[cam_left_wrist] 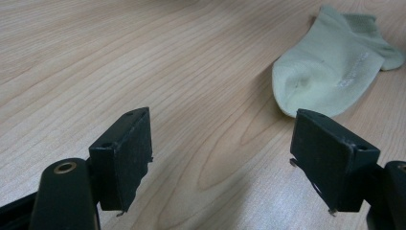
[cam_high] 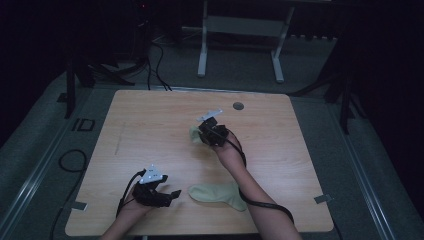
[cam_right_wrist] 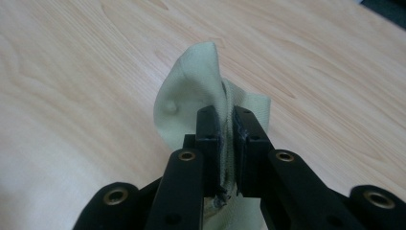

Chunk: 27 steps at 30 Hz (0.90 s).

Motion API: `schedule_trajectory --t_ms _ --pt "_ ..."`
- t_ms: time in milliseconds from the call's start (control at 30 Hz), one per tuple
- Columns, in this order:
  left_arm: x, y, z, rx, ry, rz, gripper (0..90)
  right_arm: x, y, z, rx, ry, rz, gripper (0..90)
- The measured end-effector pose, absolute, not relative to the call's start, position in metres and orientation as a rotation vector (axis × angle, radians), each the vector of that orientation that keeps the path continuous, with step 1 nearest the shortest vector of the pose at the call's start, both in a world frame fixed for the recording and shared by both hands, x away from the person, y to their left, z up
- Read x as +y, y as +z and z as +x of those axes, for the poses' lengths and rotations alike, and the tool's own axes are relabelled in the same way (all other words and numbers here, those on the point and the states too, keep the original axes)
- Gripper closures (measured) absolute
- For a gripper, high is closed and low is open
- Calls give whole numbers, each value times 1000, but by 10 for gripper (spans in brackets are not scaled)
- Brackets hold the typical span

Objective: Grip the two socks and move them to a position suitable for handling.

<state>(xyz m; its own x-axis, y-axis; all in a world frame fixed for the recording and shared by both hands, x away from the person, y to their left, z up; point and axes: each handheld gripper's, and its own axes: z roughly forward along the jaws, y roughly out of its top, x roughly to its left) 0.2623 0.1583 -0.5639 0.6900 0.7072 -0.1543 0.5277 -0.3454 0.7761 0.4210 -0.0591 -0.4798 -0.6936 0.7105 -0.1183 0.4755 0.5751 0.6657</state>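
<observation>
Near the worktop's point(cam_high: 150, 120) middle, the right gripper point(cam_right_wrist: 226, 143) is pinching one sock point(cam_right_wrist: 191, 96) tight in its fingers, while the left gripper point(cam_left_wrist: 220, 158) is gaping empty beside another sock point(cam_left_wrist: 330, 72) at the near edge.

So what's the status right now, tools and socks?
Right tool shut on one pale green cotton sock, lifted off the wooden table. Left tool open, empty. Second pale green sock flat near it. Nothing in the way.
</observation>
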Motion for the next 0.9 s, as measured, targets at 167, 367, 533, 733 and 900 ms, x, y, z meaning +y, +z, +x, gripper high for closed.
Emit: schedule_trajectory --t_ms 167,367,533,733,900 --pt "158 -563 262 950 261 2027 222 -80 -468 396 2397 858 925 823" --pt "157 -561 262 951 273 2021 253 -87 -490 378 2428 839 951 821" --pt "153 -555 261 905 281 2029 294 -82 -534 366 2516 826 1036 782" --pt "148 -551 271 877 272 2039 319 -80 -552 362 2528 808 1046 532" --pt "140 -545 281 842 278 2061 417 -74 -545 358 2582 812 998 416"
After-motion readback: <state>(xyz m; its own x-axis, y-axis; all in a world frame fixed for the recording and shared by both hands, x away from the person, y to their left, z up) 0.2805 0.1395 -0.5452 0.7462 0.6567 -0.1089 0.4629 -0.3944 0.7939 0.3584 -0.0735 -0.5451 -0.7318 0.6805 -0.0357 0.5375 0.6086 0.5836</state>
